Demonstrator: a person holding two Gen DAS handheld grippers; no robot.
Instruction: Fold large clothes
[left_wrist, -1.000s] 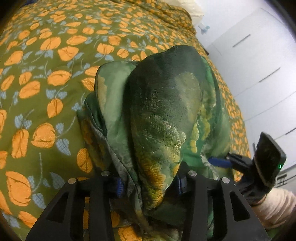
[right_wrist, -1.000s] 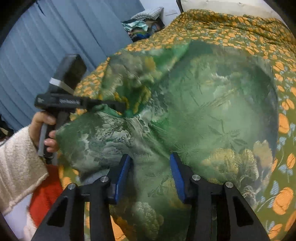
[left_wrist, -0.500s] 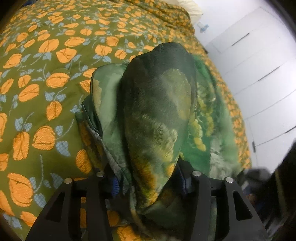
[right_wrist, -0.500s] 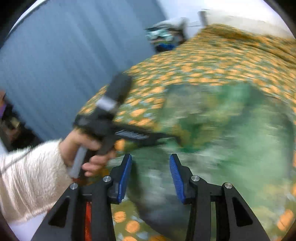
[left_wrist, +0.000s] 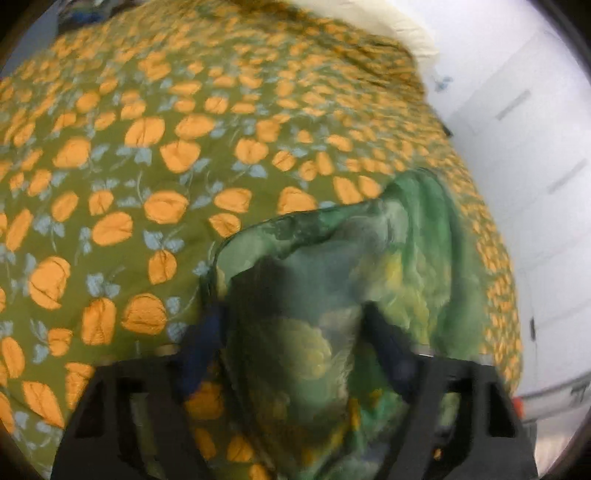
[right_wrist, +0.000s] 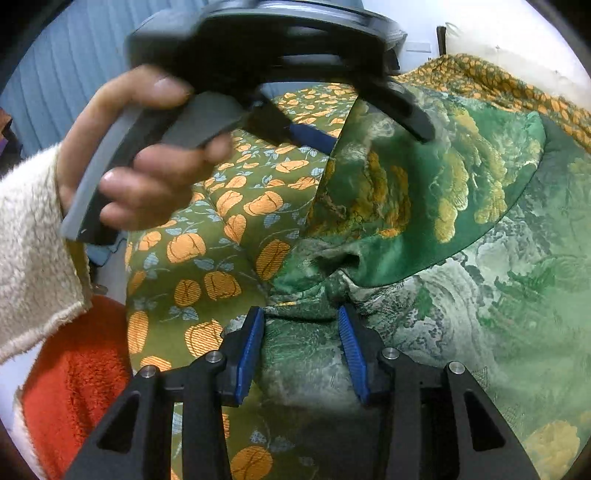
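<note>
A green garment (left_wrist: 406, 258) with a yellow-green landscape print lies bunched on the bed. My left gripper (left_wrist: 295, 339) has its jaws opening, and a loose fold of the garment hangs between the fingers. In the right wrist view the garment (right_wrist: 480, 277) covers the right half, one corner peaking up between the fingers of the left gripper (right_wrist: 376, 140), which a hand (right_wrist: 147, 177) holds. My right gripper (right_wrist: 301, 350) is shut on a raised ridge of the garment at its near left edge.
An olive bedspread (left_wrist: 147, 166) with orange flowers covers the bed (right_wrist: 207, 240). A pillow (left_wrist: 406, 26) lies at its far end, with white wardrobe doors (left_wrist: 535, 147) to the right. A cream fleece sleeve (right_wrist: 33, 258), red-orange fleece (right_wrist: 74, 369) and a blue curtain (right_wrist: 74, 74) are on the left.
The left jaws have spread and the cloth bundle has sagged lower between them. The right gripper has swept leftward, so the left gripper and its hand now loom close above it.
</note>
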